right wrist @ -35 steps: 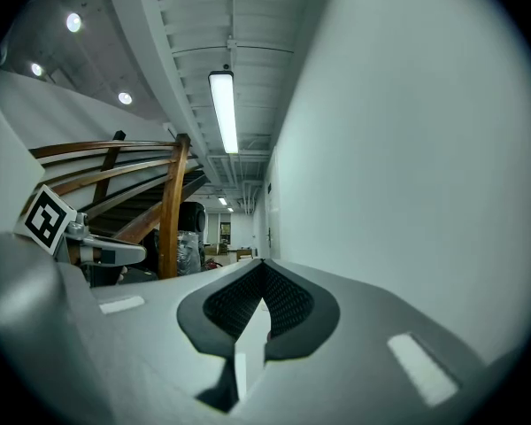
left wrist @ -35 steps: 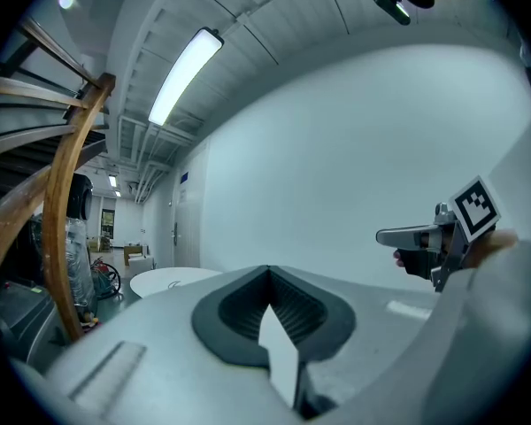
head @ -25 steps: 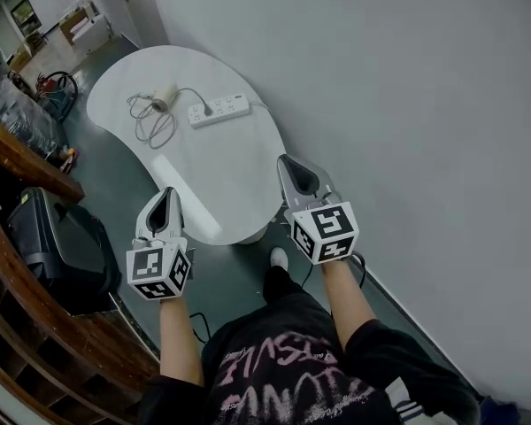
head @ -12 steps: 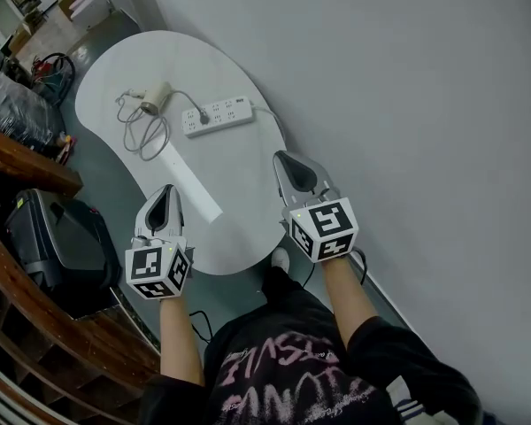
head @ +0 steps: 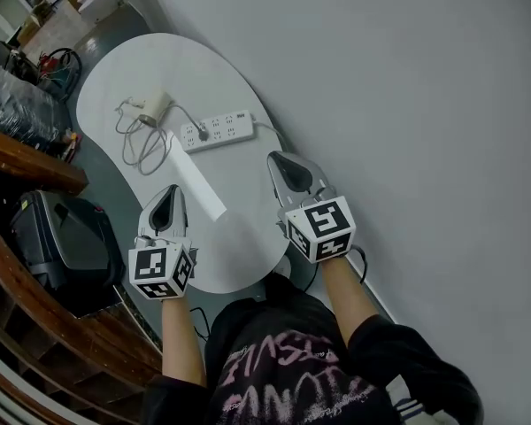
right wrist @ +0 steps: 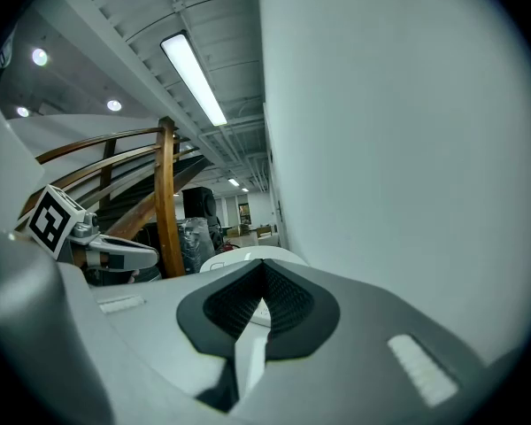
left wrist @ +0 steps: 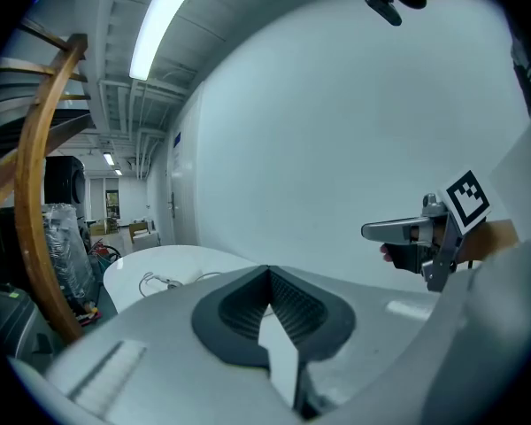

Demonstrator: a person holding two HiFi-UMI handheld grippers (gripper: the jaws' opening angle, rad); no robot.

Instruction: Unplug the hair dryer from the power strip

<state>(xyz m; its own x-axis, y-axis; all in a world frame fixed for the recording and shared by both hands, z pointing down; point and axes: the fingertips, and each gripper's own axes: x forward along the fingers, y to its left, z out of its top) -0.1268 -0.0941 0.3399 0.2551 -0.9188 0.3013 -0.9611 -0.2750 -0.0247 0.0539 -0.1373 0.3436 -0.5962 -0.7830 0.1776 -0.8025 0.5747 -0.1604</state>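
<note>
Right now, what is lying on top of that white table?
A hair dryer with its looped cord, plugged into a white power strip. The left gripper and right gripper hide parts of the table near its edges.

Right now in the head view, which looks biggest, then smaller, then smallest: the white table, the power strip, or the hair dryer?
Largest: the white table, by far.
Next: the power strip.
Smallest: the hair dryer, which lies about as far away as the strip, so distance doesn't skew it.

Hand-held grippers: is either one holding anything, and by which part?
Nothing is held. The left hand-held gripper and right hand-held gripper are both shut and empty; the hair dryer lies untouched on the table, away from both.
</note>
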